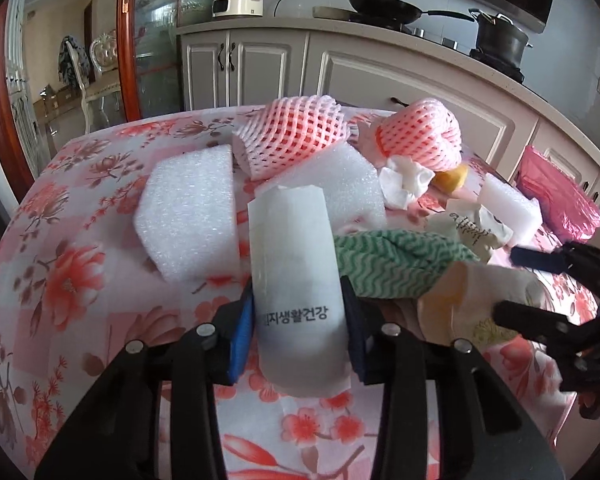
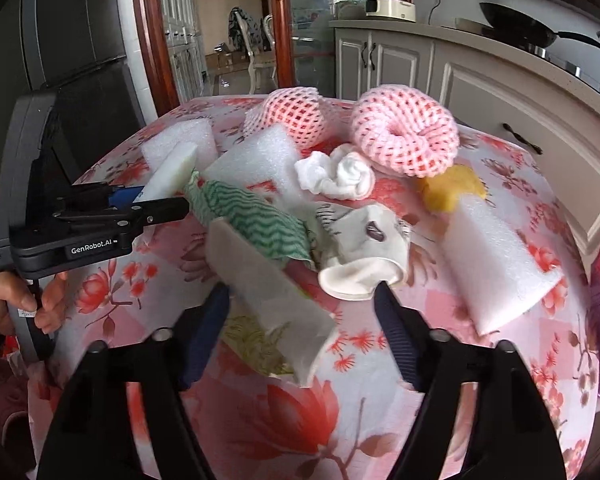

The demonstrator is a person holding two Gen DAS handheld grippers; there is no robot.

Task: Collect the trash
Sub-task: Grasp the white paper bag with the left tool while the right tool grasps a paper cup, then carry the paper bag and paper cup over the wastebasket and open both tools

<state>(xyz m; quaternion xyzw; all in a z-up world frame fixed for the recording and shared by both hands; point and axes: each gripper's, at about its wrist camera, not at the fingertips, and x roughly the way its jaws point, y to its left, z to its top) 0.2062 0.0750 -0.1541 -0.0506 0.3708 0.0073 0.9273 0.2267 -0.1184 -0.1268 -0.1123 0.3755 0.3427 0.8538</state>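
Your left tongs (image 1: pixel 298 334) are clamped on the white paper sleeve (image 1: pixel 292 264) at the worktop's (image 1: pixel 100 320) near edge, so lift it straight. Your right tongs (image 2: pixel 300 320) stand apart over a folded wrapper (image 2: pixel 272 292); squeeze before lifting.

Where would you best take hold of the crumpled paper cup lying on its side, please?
Grip the paper cup across its flattened open rim, coming from the near side: the mouth faces the right hand-held gripper, and the crushed wall there is thin enough to pinch. This is a judgement.
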